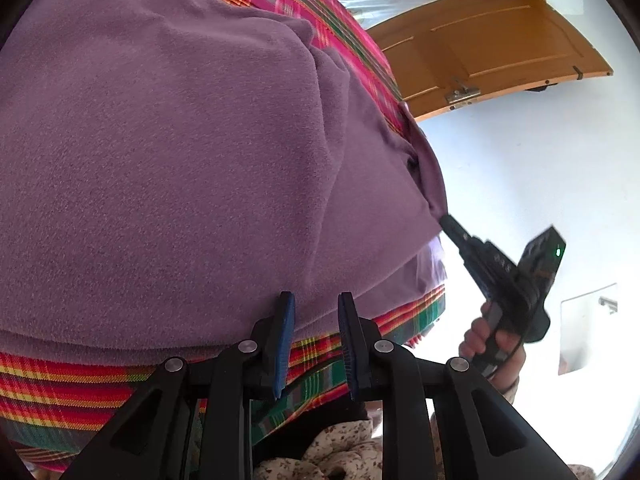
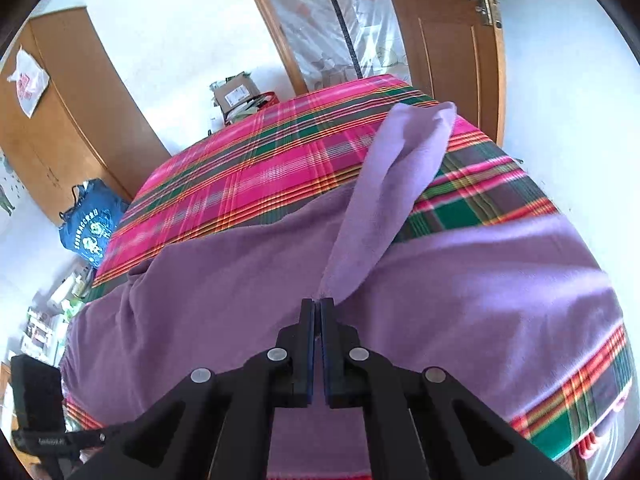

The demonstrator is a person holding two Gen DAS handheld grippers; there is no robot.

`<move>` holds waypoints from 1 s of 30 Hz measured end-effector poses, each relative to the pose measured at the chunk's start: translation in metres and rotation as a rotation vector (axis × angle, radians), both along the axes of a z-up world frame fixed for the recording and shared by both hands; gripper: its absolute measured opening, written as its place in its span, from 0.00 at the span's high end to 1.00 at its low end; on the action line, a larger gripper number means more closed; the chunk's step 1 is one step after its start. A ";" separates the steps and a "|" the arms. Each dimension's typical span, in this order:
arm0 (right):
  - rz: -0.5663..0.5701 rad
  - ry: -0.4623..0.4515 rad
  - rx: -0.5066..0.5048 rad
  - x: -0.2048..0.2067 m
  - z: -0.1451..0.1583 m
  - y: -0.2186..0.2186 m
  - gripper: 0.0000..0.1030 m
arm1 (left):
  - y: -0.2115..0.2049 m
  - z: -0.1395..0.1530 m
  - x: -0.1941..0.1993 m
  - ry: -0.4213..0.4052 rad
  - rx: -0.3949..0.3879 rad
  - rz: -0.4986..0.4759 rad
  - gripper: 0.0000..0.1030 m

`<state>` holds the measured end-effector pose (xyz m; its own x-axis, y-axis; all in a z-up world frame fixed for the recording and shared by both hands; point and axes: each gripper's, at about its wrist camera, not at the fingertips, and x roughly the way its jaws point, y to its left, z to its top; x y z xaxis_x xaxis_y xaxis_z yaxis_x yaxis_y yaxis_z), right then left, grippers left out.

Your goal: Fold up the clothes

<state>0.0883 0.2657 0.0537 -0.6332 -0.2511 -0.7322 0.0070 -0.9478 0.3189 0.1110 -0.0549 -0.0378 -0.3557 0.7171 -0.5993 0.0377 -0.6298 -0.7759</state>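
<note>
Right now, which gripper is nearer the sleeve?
Right. The right gripper is shut on the sleeve, pulling it taut. The left gripper is open at the garment's near hem, apart from it.

Purple fleece garment (image 1: 160,160): ran off the left wrist view's left edge; its type could not be told.
Plaid bedcover (image 2: 224,176): largely hidden beneath the garment.
Blue bag (image 2: 90,228): print too small to read.
Sleeve (image 2: 400,184): motion-blurred.

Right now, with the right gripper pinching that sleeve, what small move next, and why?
Probably carry the right gripper, shut on the purple sleeve, inward across the purple fleece garment and lay it flat. The left gripper is open at the hem, holding nothing.
</note>
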 end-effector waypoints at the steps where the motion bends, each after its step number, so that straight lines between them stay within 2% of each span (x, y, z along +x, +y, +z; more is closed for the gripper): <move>1: -0.003 -0.003 -0.005 0.003 -0.001 0.004 0.97 | 0.000 0.000 0.000 -0.001 0.000 0.002 0.78; 8: 0.003 -0.034 -0.028 0.006 -0.017 0.012 0.97 | 0.006 0.002 -0.004 -0.004 -0.009 0.006 0.78; 12: 0.012 -0.028 -0.016 -0.001 -0.021 0.010 0.93 | 0.008 0.001 -0.003 -0.006 -0.012 0.007 0.78; 13: 0.012 -0.025 -0.009 -0.003 -0.021 0.010 0.89 | 0.008 0.001 -0.002 -0.006 -0.013 0.007 0.78; 16: 0.004 -0.018 0.030 -0.010 -0.020 0.008 0.67 | 0.008 0.000 -0.003 -0.008 -0.009 0.008 0.78; 17: 0.001 -0.012 0.047 -0.013 -0.019 0.007 0.65 | 0.008 0.000 -0.003 -0.009 -0.008 0.008 0.78; 24: -0.057 -0.036 0.133 -0.047 -0.019 0.009 0.63 | 0.010 -0.001 -0.003 -0.009 -0.008 0.010 0.78; 28: -0.094 -0.061 0.117 -0.058 -0.025 0.016 0.64 | 0.009 -0.001 -0.003 -0.009 -0.003 0.010 0.78; 30: -0.107 -0.065 0.104 -0.060 -0.027 0.019 0.76 | 0.007 -0.002 -0.001 -0.008 -0.002 0.009 0.78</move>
<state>0.0279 0.2851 0.0268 -0.6026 -0.1053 -0.7911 -0.1131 -0.9700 0.2152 0.1097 -0.0482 -0.0398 -0.3572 0.7129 -0.6035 0.0495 -0.6307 -0.7744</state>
